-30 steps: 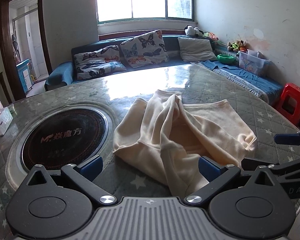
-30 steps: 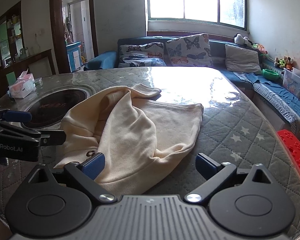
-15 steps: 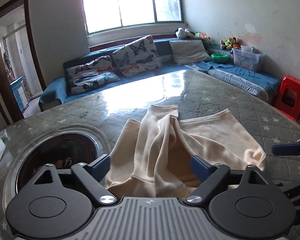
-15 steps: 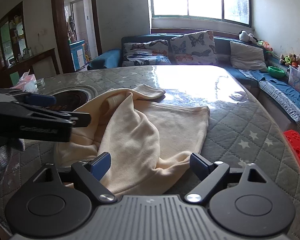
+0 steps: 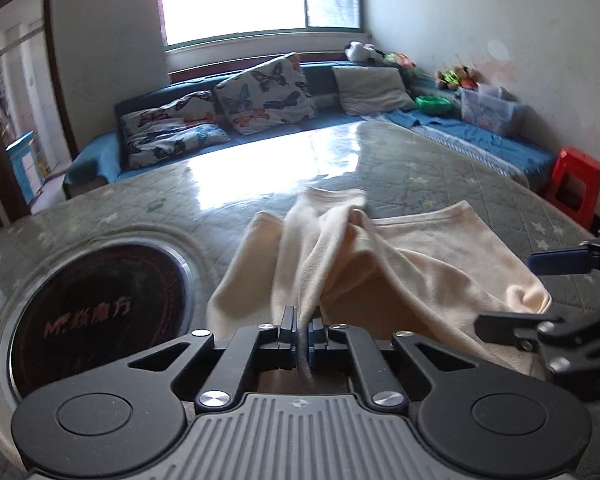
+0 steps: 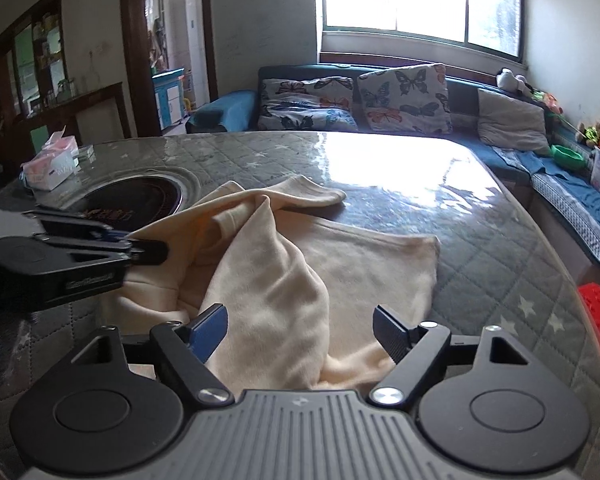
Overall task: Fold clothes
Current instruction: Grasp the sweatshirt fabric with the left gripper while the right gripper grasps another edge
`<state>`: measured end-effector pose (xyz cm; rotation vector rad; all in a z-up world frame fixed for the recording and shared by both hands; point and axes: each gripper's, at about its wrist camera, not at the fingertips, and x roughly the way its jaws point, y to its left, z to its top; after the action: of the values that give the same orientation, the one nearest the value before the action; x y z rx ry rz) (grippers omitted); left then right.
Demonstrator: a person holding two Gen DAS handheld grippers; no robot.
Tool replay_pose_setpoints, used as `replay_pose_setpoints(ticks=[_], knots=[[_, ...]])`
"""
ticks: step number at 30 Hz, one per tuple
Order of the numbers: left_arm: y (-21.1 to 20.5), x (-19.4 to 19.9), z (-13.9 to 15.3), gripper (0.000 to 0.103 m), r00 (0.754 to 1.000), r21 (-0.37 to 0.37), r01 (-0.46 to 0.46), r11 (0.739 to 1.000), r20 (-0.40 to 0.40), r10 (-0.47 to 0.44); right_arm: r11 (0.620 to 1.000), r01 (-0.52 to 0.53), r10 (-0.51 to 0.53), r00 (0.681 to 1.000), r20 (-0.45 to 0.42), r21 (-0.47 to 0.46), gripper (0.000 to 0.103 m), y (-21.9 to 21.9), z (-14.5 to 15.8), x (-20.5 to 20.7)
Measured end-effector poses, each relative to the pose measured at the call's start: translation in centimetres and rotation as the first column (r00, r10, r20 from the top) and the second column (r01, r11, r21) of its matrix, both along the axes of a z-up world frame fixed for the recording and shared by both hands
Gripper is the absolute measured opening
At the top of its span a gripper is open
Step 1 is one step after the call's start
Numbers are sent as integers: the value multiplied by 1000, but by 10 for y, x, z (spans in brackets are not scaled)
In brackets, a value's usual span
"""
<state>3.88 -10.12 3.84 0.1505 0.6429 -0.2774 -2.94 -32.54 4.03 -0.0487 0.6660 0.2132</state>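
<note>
Cream fleece garment (image 6: 300, 268), soft and thick-looking, lies crumpled on the grey quilted desk (image 6: 500, 248) under its glossy clear cover, just beside the round black inset hob (image 5: 96, 308). One sleeve or cuffed end trails toward the window, a flat panel spreads to the right, and a raised ridge of bunched cloth runs down the middle. The left gripper (image 5: 300, 326) has its jaws clenched on a fold of that ridge at the near edge, the cloth pinched thin between them. The right gripper (image 6: 300, 330) hovers over the near right part of the garment with its jaws released and wide apart, cloth lying between and beneath them but not held.

Judging by the drape, the fabric is light, limp and fairly grippy, though it may slide easily on the slick cover. It will sag from any single hold, so a second hold on a hem corner or seam, well apart from the first, should let it be spread flat.
</note>
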Motion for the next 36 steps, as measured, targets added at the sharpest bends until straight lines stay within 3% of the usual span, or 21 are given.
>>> replay_pose_setpoints(ticks=[7,20,22,26,27,30,33,34,35,36], knots=[[24,-17,5,4,999,-55,-45,997,0,46,997,-72,72,997,-9,-4,76,19,2,31],[32,-16,7,9,999,-39,-29,999,-14,28,986,-165,164,984,-75,-15,62,39,-18,88],[27,-15,9,14,1000,-31,-18,999,-7,18,984,-177,176,981,-84,-13,59,41,-21,91],[14,-6,16,46,1000,-11,-2,1000,20,2,983,-185,185,978,-92,10,42,38,-23,94],[11,-4,17,47,1000,-6,2,1000,28,-2,983,-183,183,979,-90,15,36,37,-22,93],[4,4,14,47,1000,12,15,1000,27,-15,984,-176,178,981,-80,32,24,31,-19,90],[-2,11,8,44,999,29,28,999,20,-29,987,-159,161,985,-58,38,20,25,-14,83],[-4,13,6,38,999,35,33,999,17,-33,988,-152,153,987,-50,36,20,23,-12,81],[-6,16,4,21,999,41,37,998,15,-38,989,-145,146,988,-41,35,19,21,-10,78],[-8,18,2,11,999,47,42,998,12,-43,990,-136,137,990,-32,39,19,17,-7,75]])
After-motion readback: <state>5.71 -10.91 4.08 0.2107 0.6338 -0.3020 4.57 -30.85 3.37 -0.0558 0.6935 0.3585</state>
